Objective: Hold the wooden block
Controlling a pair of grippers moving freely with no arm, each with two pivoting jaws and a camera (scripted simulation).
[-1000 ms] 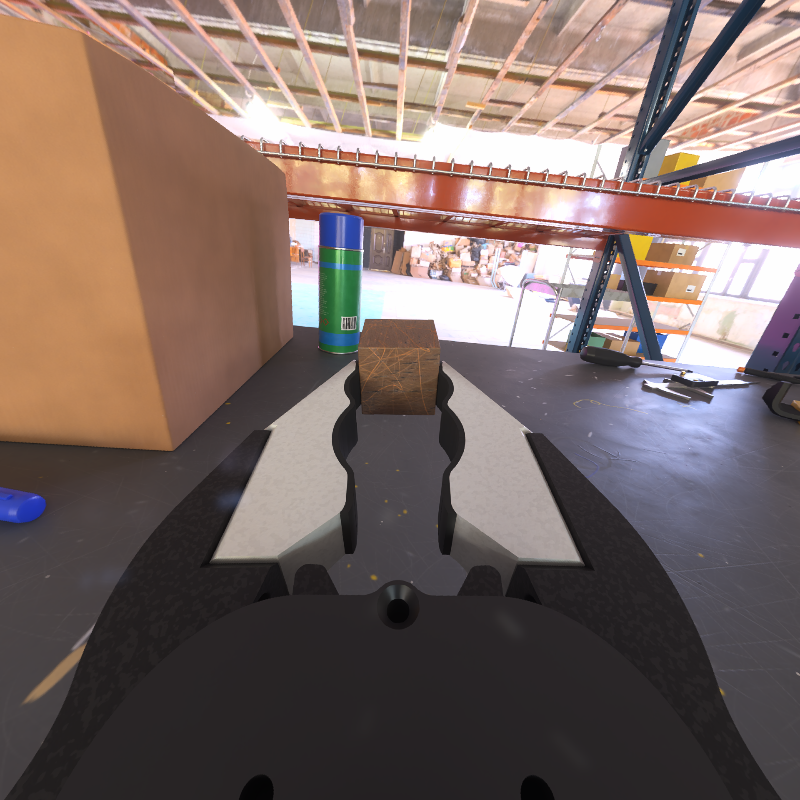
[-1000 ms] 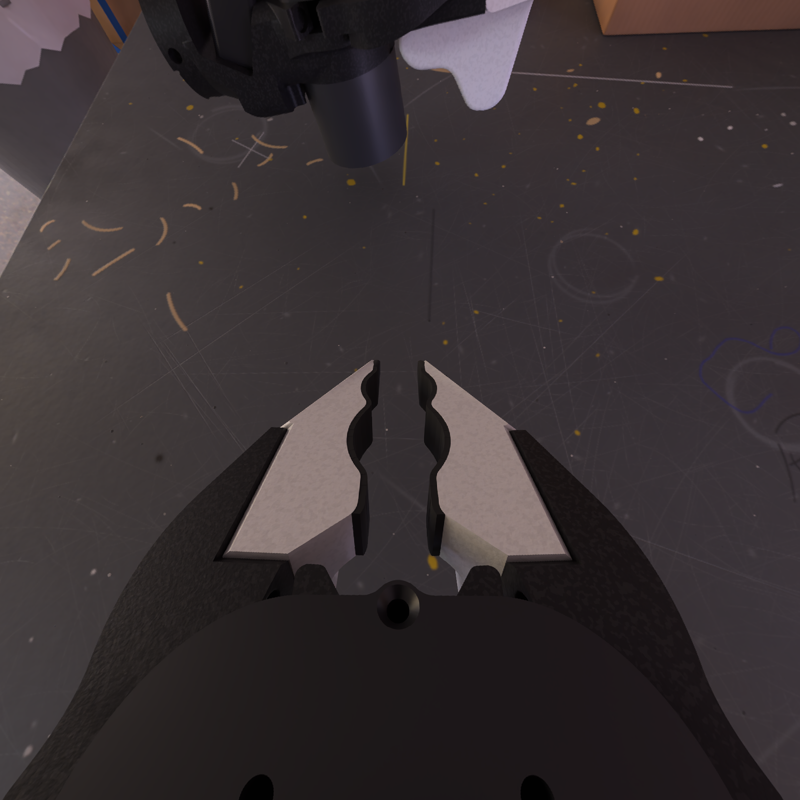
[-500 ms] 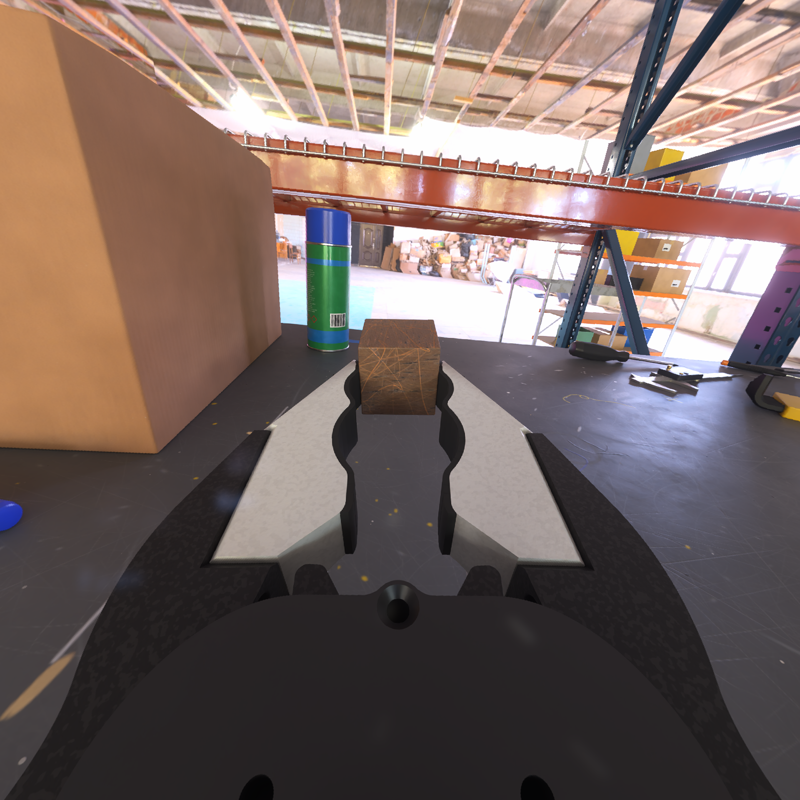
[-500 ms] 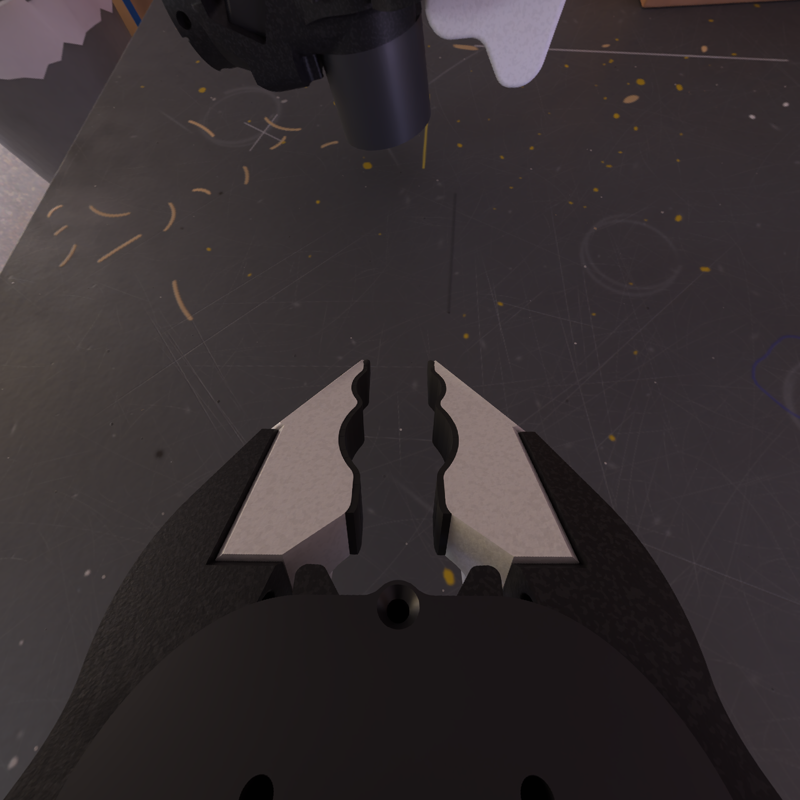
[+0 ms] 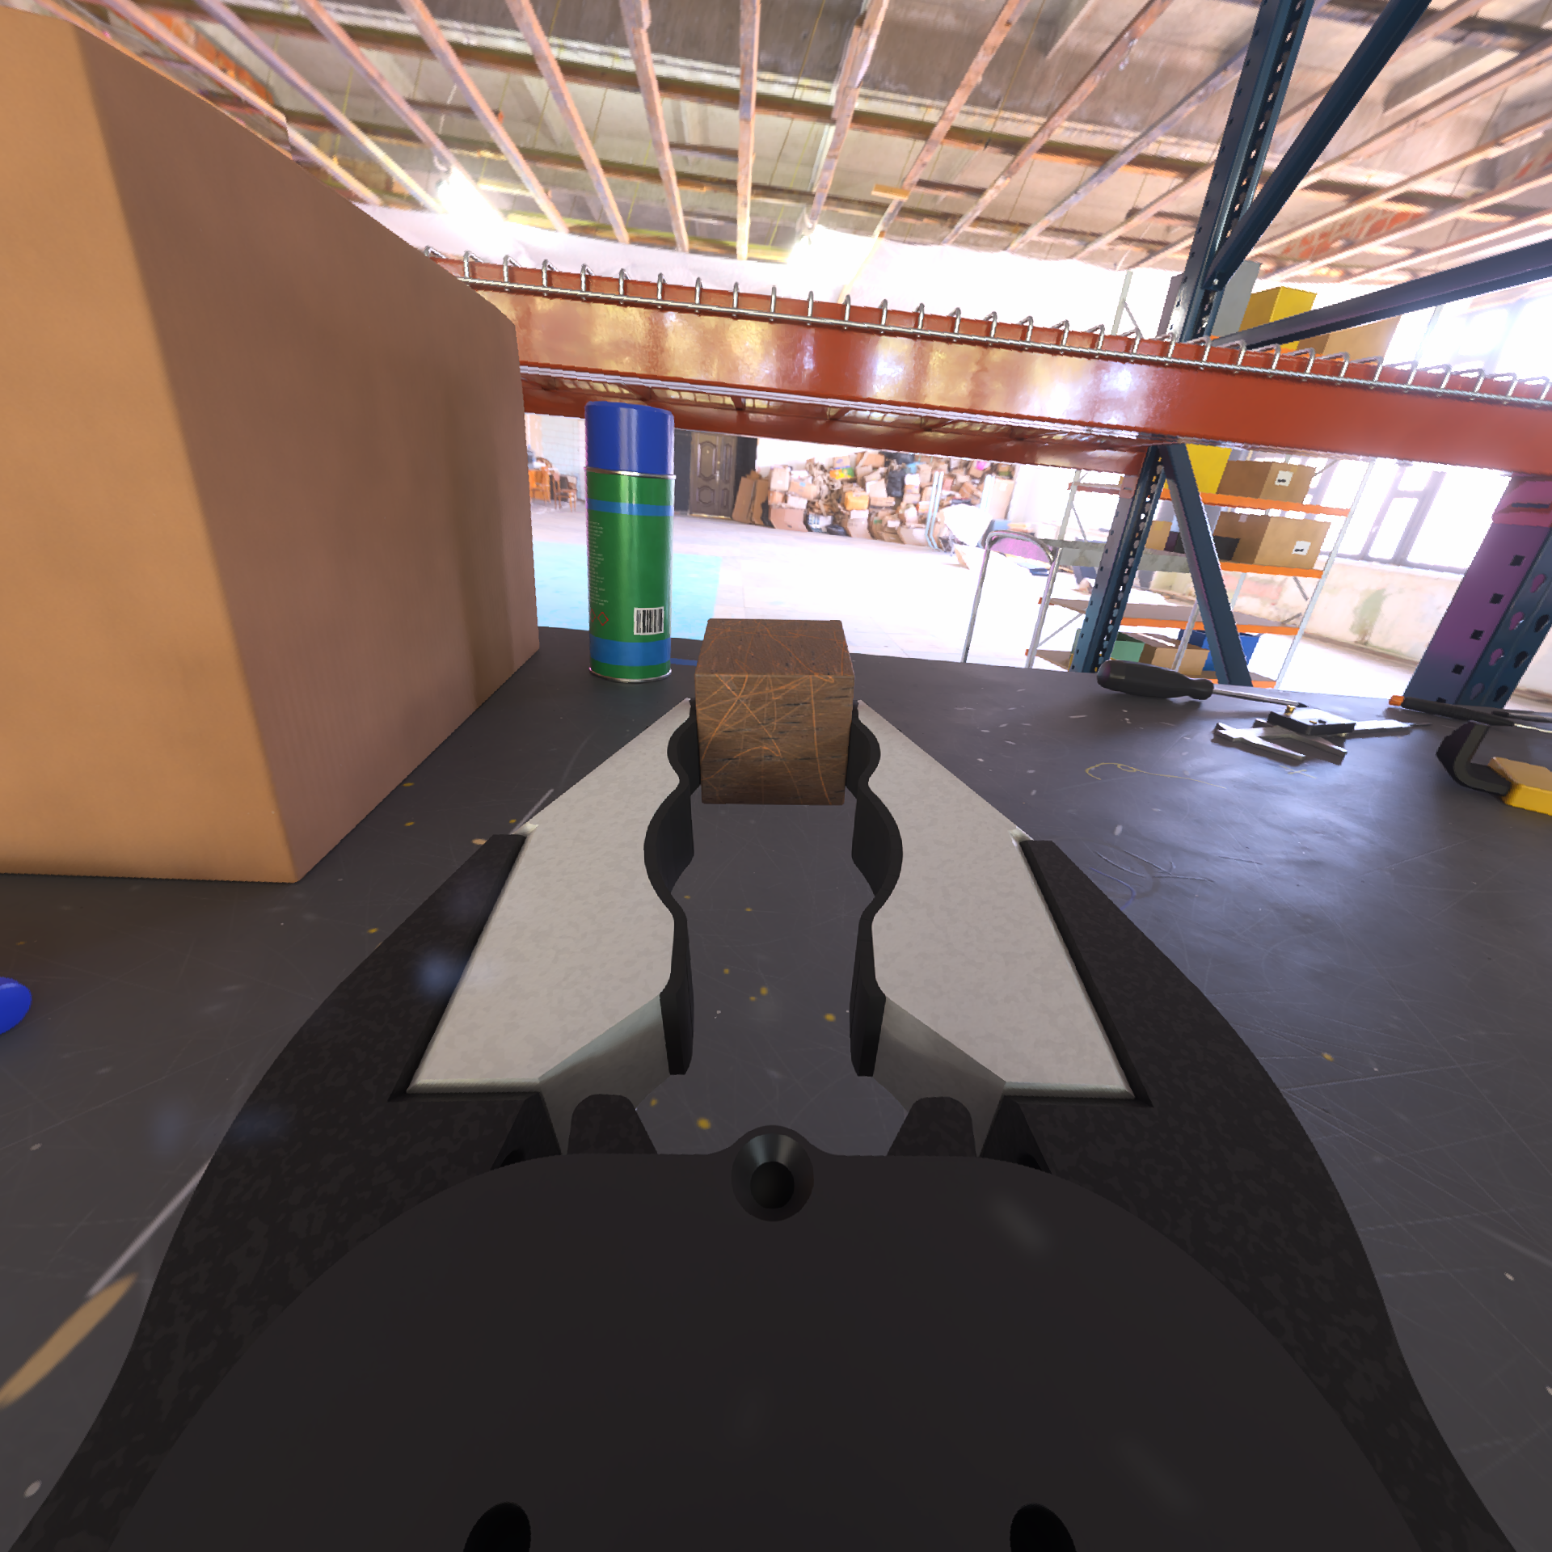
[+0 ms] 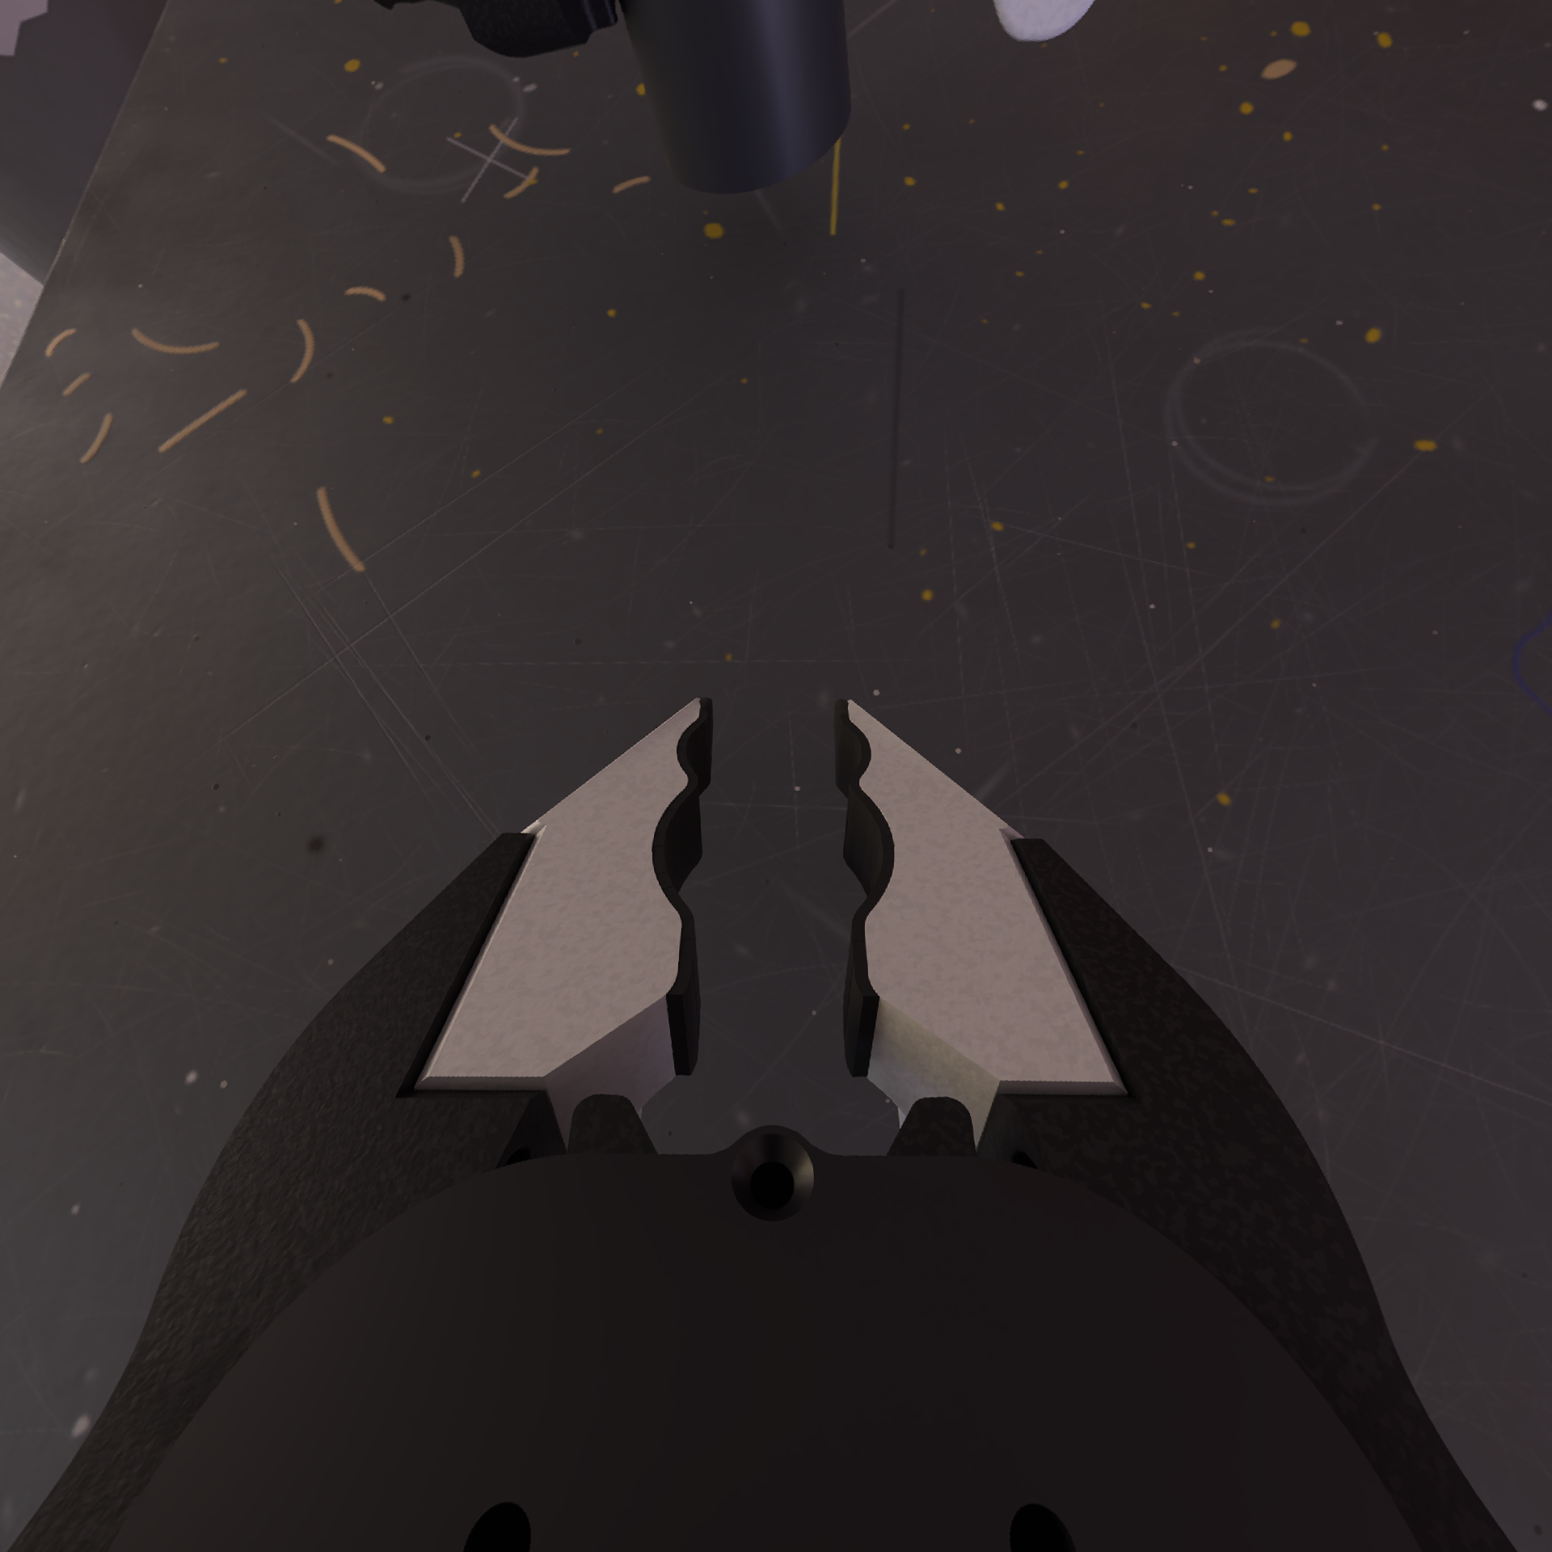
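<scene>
The wooden block (image 5: 773, 714), a scratched brown cube, sits between the tips of my left gripper (image 5: 773, 724). The left gripper is shut on the block and holds it above the dark table (image 5: 1176, 924). My right gripper (image 6: 773, 714) is open and empty, pointing down at the dark table (image 6: 588, 546). The back of the left gripper (image 6: 739, 84) shows at the top edge of the right wrist view. The block is hidden in that view.
A large cardboard box (image 5: 210, 504) stands at the left. A green and blue spray can (image 5: 630, 546) stands beyond the block. A screwdriver (image 5: 1159, 679), metal tools (image 5: 1293, 729) and a clamp (image 5: 1495, 764) lie at the right. A blue object (image 5: 10, 1004) lies at the left edge.
The left view has swung slightly, with the block still held. The right gripper's fingers have opened wider, and the left gripper has slid up out of its view.
</scene>
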